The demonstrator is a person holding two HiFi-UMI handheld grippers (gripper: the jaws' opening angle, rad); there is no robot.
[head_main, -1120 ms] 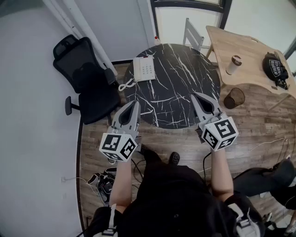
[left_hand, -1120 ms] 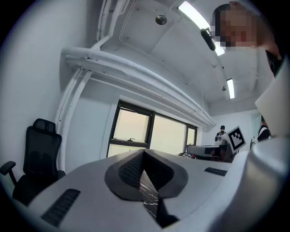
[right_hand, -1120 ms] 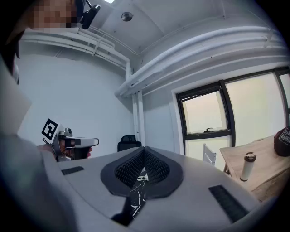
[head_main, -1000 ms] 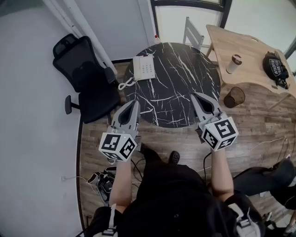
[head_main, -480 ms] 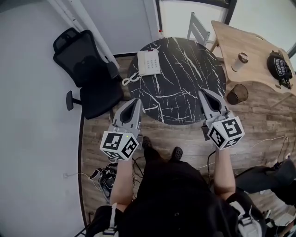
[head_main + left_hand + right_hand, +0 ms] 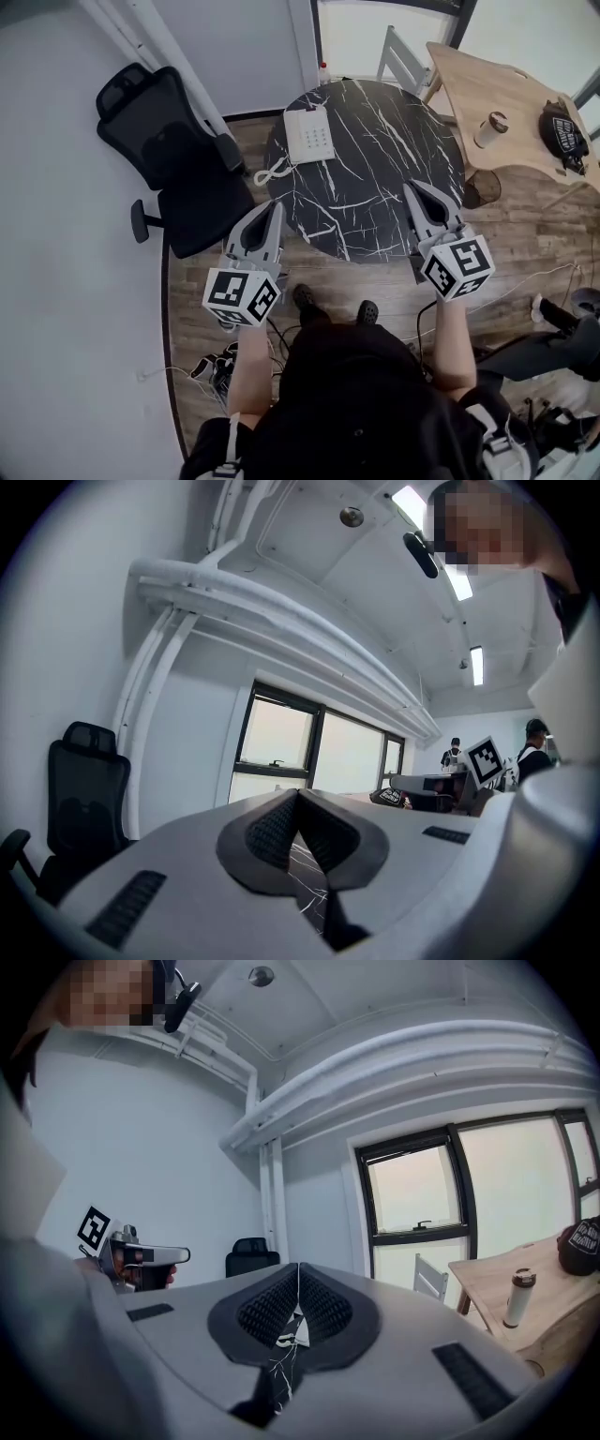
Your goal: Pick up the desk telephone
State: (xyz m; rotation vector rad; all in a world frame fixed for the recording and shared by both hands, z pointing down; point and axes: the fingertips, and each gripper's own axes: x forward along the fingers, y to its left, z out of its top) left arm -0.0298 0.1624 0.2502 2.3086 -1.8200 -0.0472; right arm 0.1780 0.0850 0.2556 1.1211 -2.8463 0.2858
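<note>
A white desk telephone (image 6: 310,133) with a coiled cord lies at the far left rim of the round black marble table (image 6: 375,187). My left gripper (image 6: 274,207) hovers shut and empty at the table's near left edge, well short of the phone. My right gripper (image 6: 412,188) is shut and empty too, over the table's near right edge. In the left gripper view the gripper (image 6: 298,793) shows its jaws pressed together, with marble glimpsed below. The right gripper view has the gripper (image 6: 298,1267) closed the same way, and the left gripper (image 6: 183,1254) is seen at its left.
A black office chair (image 6: 173,150) stands left of the table. A wooden desk (image 6: 506,103) at the right carries a cup (image 6: 491,128) and a black cap (image 6: 562,131); a wire bin (image 6: 480,187) sits beneath. A grey chair (image 6: 401,64) is behind the table. Cables lie on the floor.
Both grippers and the person have moved forward toward the table, so the table and telephone sit lower and nearer in the head view. Both grippers stayed shut.
</note>
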